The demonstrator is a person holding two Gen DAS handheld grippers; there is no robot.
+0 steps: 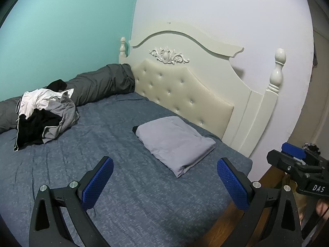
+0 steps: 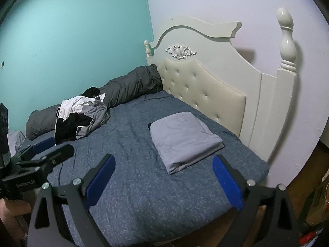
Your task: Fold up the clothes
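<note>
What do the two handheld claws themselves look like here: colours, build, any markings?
Both match: the left claw and right claw have matte black forked frames with silver round screw heads and two fingers faced with blue textured pads. Seen from the side, each body carries white lettering, "DAS" on the right one. No sleeves visible.

The bed (image 1: 127, 185) carries a folded grey cloth (image 1: 174, 142) at its centre. A heap of clothes (image 1: 45, 115) lies at ten o'clock, a dark bolster (image 1: 102, 82) behind it.

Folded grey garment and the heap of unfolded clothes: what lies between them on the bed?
Nothing but bare blue bedspread lies between the folded grey garment and the heap of unfolded clothes. Both wrist views show this stretch.
</note>
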